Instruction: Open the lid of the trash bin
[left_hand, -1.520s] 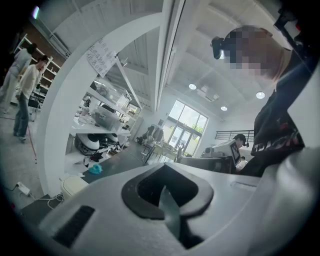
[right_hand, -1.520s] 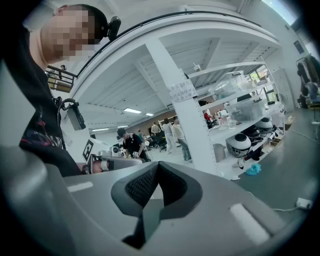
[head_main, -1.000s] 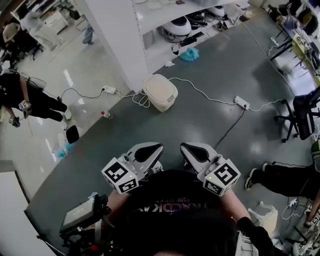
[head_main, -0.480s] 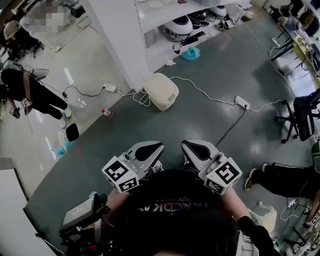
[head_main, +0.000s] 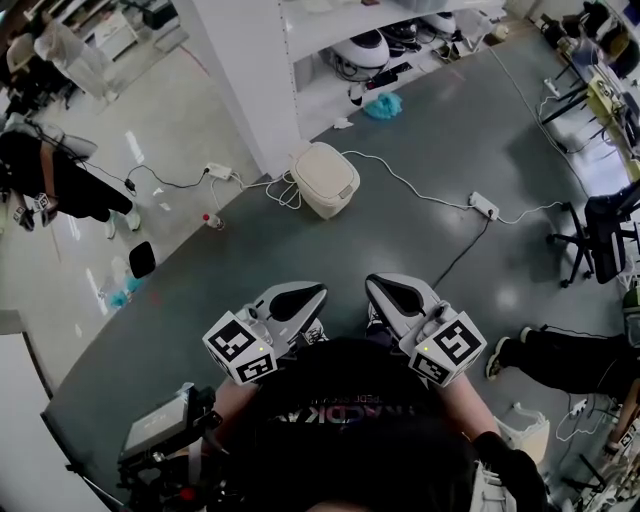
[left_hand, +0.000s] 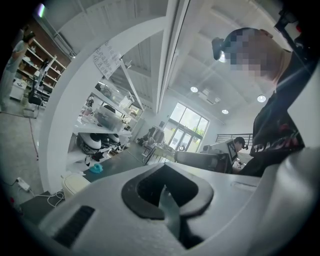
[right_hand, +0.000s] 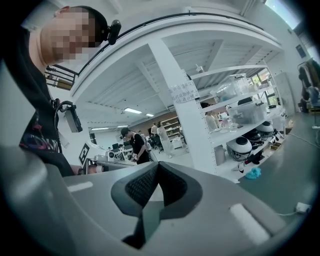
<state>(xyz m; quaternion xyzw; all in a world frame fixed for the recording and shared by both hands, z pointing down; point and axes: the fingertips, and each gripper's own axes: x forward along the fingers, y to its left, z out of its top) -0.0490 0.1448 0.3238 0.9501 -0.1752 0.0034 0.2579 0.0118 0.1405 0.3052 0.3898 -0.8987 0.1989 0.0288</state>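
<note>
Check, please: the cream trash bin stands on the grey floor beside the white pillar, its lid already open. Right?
No. In the head view the lid of the trash bin is closed; it does stand on the grey floor beside the white pillar.

Bin (head_main: 323, 180): plain cream.
Floor (head_main: 350, 250): glossy dark grey-green; pale beige along its left edge.
Cable (head_main: 410, 190): white.
Cloth (head_main: 380, 107): turquoise.
Shelf (head_main: 250, 90): white.
Left gripper (head_main: 297, 298), right gripper (head_main: 393, 296): pale grey shells, black pads.
Cubes (head_main: 240, 350): white, with black square markers.
Chair (head_main: 610, 235): black.
</note>
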